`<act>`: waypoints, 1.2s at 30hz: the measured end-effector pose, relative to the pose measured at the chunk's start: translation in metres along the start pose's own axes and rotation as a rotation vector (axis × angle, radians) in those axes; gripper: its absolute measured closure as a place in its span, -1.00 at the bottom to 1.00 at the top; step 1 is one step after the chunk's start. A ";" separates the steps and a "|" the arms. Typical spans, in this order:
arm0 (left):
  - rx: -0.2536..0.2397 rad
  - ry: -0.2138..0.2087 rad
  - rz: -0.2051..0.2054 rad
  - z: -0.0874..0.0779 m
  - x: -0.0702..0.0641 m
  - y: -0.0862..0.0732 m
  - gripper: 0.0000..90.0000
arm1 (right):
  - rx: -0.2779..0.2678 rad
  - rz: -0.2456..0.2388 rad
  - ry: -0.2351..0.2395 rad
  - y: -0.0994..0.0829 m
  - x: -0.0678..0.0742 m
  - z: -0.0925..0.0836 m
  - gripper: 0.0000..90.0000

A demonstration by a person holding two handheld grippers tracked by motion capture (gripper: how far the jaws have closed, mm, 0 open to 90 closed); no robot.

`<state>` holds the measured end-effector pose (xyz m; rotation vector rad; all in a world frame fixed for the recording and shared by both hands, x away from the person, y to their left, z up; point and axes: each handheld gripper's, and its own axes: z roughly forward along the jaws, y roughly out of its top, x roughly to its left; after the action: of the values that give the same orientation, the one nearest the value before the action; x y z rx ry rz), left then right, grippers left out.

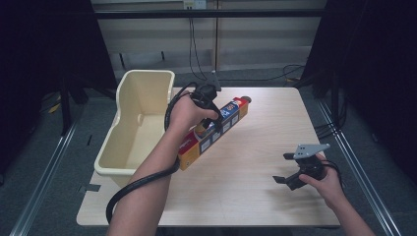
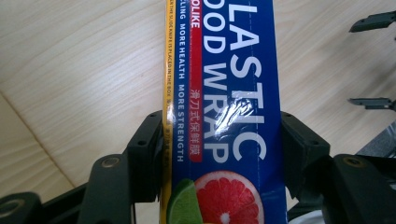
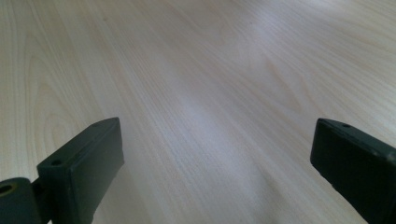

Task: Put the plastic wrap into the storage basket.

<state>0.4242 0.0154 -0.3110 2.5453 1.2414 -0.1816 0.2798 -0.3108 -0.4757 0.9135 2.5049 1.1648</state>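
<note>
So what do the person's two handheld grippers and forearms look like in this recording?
Both are black two-jaw grippers with blocky, flat-faced jaws carrying small screw holes. The left gripper trails a thick black cable that loops under the forearm. The right gripper carries a grey three-cornered plate with small holes on top, and a thinner black cable. Both forearms are bare, with no sleeves or gloves in sight.

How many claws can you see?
2. The left claw grips the plastic wrap box beside the cream bin; the right claw hangs open over the table.
</note>
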 end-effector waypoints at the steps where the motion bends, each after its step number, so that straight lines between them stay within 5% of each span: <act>1: -0.007 -0.003 0.001 -0.004 0.001 -0.001 -0.08 | -0.001 -0.001 0.001 0.000 0.000 0.000 -0.94; 36: -0.029 0.035 -0.112 -0.075 0.017 -0.017 -0.08 | 0.007 -0.010 0.008 0.000 0.002 0.002 -0.94</act>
<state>0.4200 0.0622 -0.2482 2.4656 1.3910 -0.1427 0.2792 -0.3085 -0.4763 0.8988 2.5185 1.1605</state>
